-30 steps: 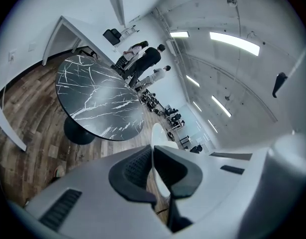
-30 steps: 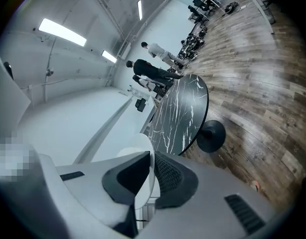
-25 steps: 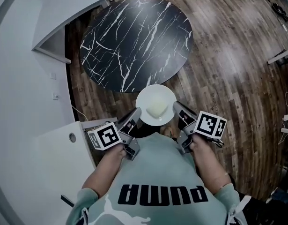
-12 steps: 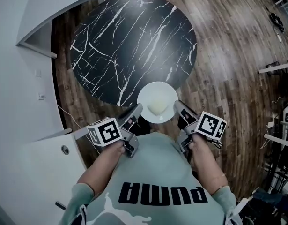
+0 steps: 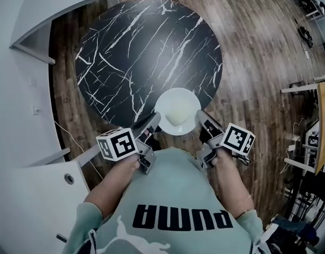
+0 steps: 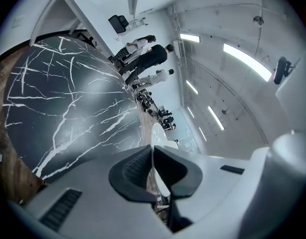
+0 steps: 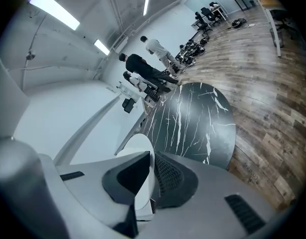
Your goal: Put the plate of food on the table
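While the left gripper (image 5: 153, 123) and right gripper (image 5: 202, 119) each clamp opposite rims of the plate of food (image 5: 177, 111), it hangs over the near edge of the table (image 5: 130, 52), apparently not yet set down.

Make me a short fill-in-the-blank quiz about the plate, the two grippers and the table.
1. The left gripper and right gripper have their fingers shut on a plate whose colour is ____.
2. The black marble table has a top that is ____ in shape.
3. The floor around the table is made of ____ planks.

Missing words: white; round; wooden
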The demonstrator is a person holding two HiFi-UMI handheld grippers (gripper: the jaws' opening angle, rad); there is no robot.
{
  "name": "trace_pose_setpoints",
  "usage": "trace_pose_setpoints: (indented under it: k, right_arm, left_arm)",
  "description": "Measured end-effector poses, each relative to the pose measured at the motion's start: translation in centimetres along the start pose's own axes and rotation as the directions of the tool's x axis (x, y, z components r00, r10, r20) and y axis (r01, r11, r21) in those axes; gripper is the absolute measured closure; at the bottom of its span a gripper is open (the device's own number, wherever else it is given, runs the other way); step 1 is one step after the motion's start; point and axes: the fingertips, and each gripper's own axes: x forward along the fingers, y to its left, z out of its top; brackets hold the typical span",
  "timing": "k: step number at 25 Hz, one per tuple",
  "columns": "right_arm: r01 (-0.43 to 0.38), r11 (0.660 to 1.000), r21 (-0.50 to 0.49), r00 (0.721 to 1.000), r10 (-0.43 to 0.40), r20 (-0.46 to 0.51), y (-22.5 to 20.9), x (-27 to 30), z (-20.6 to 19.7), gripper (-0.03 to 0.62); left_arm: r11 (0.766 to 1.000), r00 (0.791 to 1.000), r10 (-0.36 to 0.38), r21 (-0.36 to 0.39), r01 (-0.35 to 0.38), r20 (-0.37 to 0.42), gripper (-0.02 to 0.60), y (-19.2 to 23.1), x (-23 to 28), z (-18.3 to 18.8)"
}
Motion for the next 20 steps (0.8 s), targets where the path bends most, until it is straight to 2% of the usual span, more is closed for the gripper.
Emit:
trace_pose_setpoints:
  k: [10, 20]
  right_arm:
    - [-0.023, 0.999, -0.03, 0.996, 0.02, -0.091, -0.1, 5.7, 2.6, 0.56]
    - [-0.073, 0.997, -0.026, 0.972, 0.066, -0.224, -3.0, 13.7, 7.5, 0.56]
  left_arm:
    - [0.998, 0.996, 0.062, 0.005, -0.062, 0.069, 0.558, 2.2, 1.8, 4.4]
    - [0.984, 0.967, 0.172, -0.08, -0.159, 0.187, 0.558, 6.3, 6.8, 8.4]
